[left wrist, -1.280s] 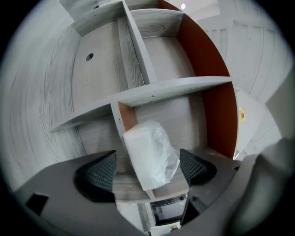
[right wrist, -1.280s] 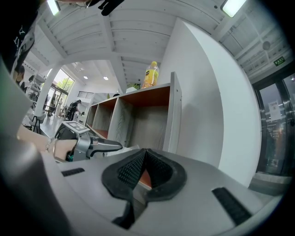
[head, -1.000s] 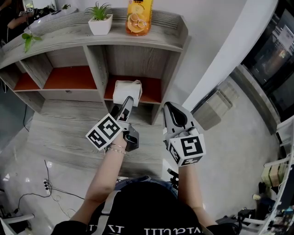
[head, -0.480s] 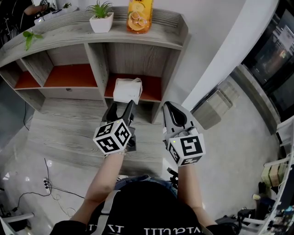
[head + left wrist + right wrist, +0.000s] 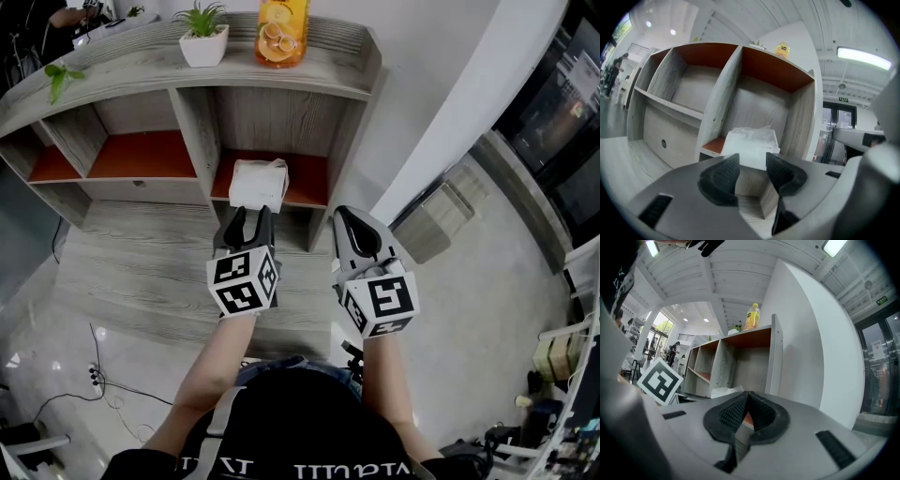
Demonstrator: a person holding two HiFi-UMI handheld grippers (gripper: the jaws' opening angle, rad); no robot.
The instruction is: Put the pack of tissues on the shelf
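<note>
My left gripper [image 5: 248,217] has its jaws partly apart. They have just been closing and nothing sits between the pads, only open air, with the pack of tissues [image 5: 258,183] showing beyond the gap. In the left gripper view [image 5: 752,161] the pack [image 5: 752,143] lies straight ahead of the tips and clear of them, resting on the orange floor of the compartment directly in front of this tool. It seems to overhang the front lip a little, though the wide-angle bend makes me unsure of that. The wooden shelf [image 5: 202,131] spreads ahead and away to the left of the tool, its upright divider [image 5: 729,93] standing just left of the pack. My right gripper [image 5: 349,214] sits beside the left one, off to its right and apart from it. In its own view its jaws [image 5: 746,397] are pressed together with nothing caught in them. From that tool the pack shows ahead and to the left. On top of the shelf, above and beyond both tools, stand a potted plant [image 5: 204,37] and an orange juice bottle [image 5: 282,33], the bottle closer to the right gripper's side.
</note>
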